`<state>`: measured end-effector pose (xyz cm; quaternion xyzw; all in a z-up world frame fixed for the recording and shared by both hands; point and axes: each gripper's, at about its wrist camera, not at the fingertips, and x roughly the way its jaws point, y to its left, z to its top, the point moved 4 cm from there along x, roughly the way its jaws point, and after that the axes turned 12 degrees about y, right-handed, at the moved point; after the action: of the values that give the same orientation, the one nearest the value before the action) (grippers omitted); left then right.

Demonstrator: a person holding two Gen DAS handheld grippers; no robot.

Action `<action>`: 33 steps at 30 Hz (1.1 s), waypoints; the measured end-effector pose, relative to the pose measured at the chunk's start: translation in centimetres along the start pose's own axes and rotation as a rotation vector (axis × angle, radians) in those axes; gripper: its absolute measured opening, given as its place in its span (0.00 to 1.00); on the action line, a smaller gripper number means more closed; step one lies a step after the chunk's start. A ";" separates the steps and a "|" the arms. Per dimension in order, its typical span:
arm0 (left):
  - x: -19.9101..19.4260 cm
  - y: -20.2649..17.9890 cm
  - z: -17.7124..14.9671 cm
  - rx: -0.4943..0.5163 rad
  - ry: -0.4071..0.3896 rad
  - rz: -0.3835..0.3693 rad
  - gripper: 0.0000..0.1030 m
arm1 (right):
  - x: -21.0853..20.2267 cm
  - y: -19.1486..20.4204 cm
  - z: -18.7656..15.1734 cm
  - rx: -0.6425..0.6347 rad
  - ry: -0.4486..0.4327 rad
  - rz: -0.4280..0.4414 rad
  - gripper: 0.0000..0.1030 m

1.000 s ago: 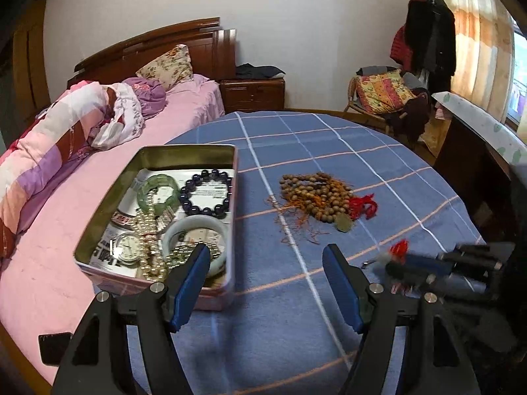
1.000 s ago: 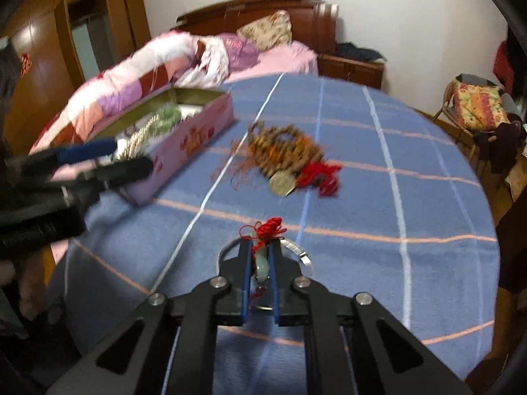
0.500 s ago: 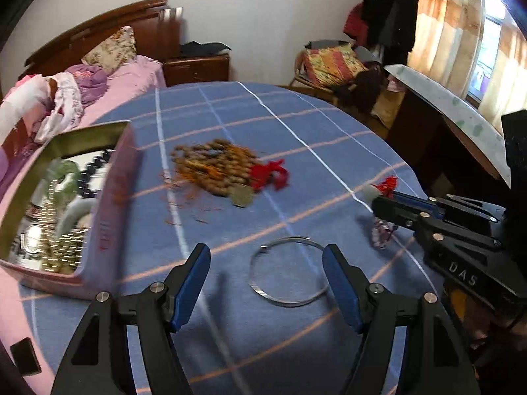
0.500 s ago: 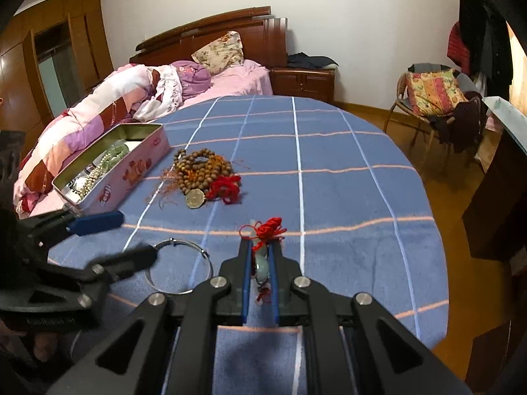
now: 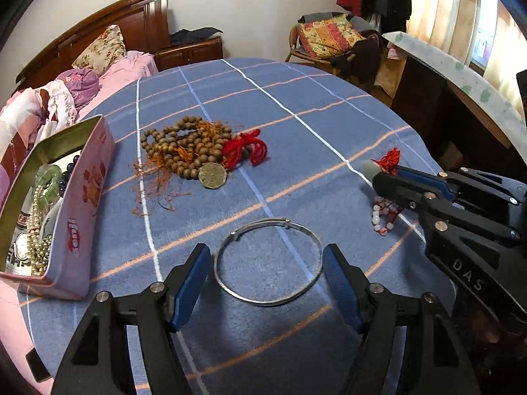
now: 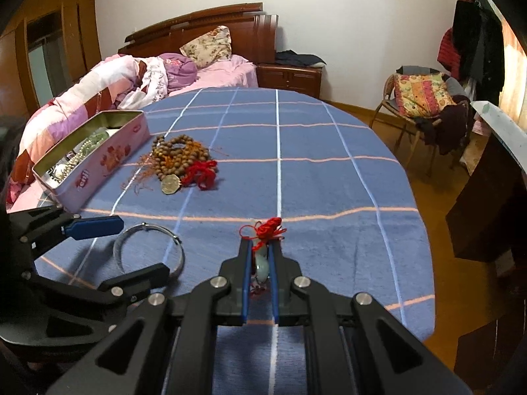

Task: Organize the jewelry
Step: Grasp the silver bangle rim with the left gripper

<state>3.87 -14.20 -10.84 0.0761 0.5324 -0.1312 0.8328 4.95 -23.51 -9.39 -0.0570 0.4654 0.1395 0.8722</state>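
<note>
Both grippers angled down over the table, left wide apart, right clamped

Left gripper (image 5: 266, 279): blue-padded fingers (image 5: 189, 283) spread wide, tilted downward, one tip either side of the silver bangle (image 5: 266, 261), pads clear of its rim. Right gripper (image 6: 260, 256): jaws nearly together, pinching a pale green pendant on red cord (image 6: 262, 263), red knot sticking out past the tips. In the left view it (image 5: 383, 172) enters from the right, tips toward the left
</note>
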 end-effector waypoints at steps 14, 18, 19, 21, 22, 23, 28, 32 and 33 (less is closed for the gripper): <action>0.1 -0.2 0.0 0.039 -0.010 -0.014 0.70 | 0.7 -0.1 -0.5 -0.007 0.015 -0.012 0.12; -0.6 0.7 0.2 0.010 -0.038 0.001 0.70 | 0.6 0.1 -0.4 -0.013 0.016 -0.015 0.12; -0.8 1.0 0.3 0.002 -0.045 0.007 0.70 | 0.7 0.2 -0.4 -0.014 0.017 -0.014 0.12; -1.5 1.6 0.5 -0.011 -0.065 0.012 0.70 | 0.7 0.4 -0.2 -0.016 0.018 -0.009 0.12; -1.7 1.8 0.7 -0.016 -0.074 0.016 0.70 | 0.7 0.5 -0.2 -0.020 0.017 -0.008 0.12; -2.0 2.1 0.8 -0.019 -0.082 0.021 0.70 | 0.7 0.7 -0.1 -0.023 0.017 -0.005 0.12; -3.3 3.5 1.2 -0.031 -0.126 0.056 0.70 | 0.3 1.9 0.9 -0.044 0.002 0.010 0.12; -4.5 4.9 1.5 -0.050 -0.160 0.086 0.70 | -0.1 3.1 1.8 -0.070 -0.012 0.022 0.12; -4.8 5.3 1.6 -0.056 -0.168 0.095 0.70 | -0.2 3.4 2.0 -0.075 -0.015 0.026 0.12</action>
<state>4.92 -8.91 -5.93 0.0668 0.4597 -0.0824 0.8817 5.41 -19.80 -8.00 -0.0826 0.4540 0.1685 0.8710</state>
